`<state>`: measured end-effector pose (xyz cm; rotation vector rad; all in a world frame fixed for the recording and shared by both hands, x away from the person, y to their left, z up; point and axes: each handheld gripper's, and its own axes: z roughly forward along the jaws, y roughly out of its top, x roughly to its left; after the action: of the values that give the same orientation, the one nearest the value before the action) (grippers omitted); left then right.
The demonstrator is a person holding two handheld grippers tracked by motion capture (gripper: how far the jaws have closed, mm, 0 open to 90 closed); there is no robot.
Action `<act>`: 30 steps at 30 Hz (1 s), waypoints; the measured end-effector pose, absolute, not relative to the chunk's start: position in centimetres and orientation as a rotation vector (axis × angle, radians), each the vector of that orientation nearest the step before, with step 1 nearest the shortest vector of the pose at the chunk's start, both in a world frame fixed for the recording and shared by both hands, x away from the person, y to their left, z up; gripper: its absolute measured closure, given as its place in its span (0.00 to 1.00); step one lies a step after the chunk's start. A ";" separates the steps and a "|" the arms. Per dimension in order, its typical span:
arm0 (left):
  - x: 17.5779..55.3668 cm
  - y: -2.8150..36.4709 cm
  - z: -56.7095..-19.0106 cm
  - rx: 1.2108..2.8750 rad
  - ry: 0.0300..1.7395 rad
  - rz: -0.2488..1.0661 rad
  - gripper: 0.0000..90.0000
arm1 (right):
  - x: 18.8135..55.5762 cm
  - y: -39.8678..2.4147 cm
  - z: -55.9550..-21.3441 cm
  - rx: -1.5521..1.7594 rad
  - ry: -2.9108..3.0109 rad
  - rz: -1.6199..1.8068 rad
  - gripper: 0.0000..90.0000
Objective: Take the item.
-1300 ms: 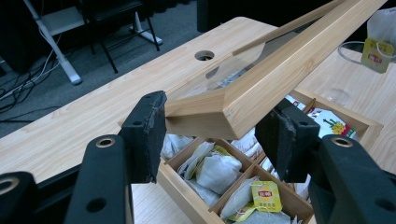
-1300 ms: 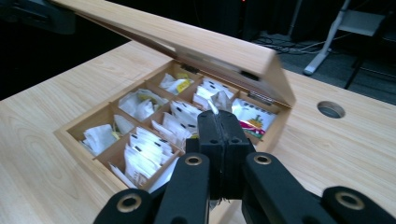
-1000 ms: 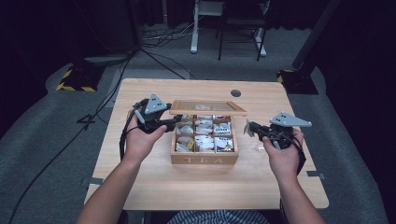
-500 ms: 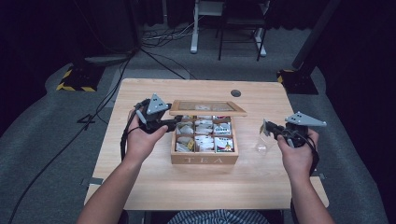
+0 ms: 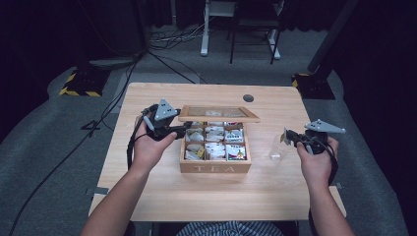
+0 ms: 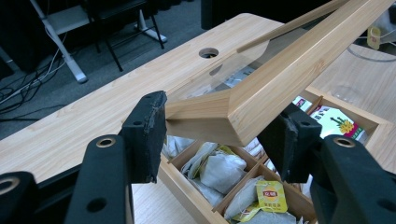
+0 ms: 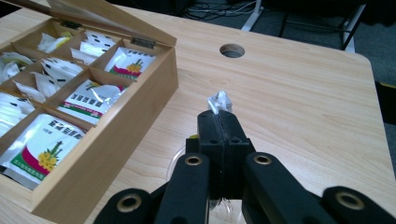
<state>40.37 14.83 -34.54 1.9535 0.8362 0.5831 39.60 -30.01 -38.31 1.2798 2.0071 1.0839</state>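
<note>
Right gripper (image 7: 219, 122): black jaws pressed together, pinching a crinkled clear-and-white sachet (image 7: 219, 100) whose top pokes out past the tips at 12 o'clock. Wooden tea box (image 7: 112, 135) lies at 9 to 10 o'clock, lid (image 7: 93, 16) raised at the hinges, compartments packed with tea packets (image 7: 39, 147). Pale wooden table (image 7: 299, 112) beneath; round cable hole (image 7: 232, 49) at 12 o'clock. Clear glass rim (image 7: 173, 161) low beside the jaws.

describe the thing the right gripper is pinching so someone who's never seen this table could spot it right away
Start at the wooden tea box in the middle of the table, then look to its right, where the right gripper hangs above a clear glass cup. Pinched in its shut jaws is a small crinkled tea packet. It is the one packet out of the box; the others lie in its compartments.
</note>
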 end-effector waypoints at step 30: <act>40.3 14.8 -34.5 1.959 0.832 0.587 0.48 | 39.6 -30.7 -40.5 1.359 2.008 1.064 0.75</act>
<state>40.35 14.81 -34.53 1.9592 0.8316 0.5867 39.59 -30.71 -40.50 1.3590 2.0075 1.0636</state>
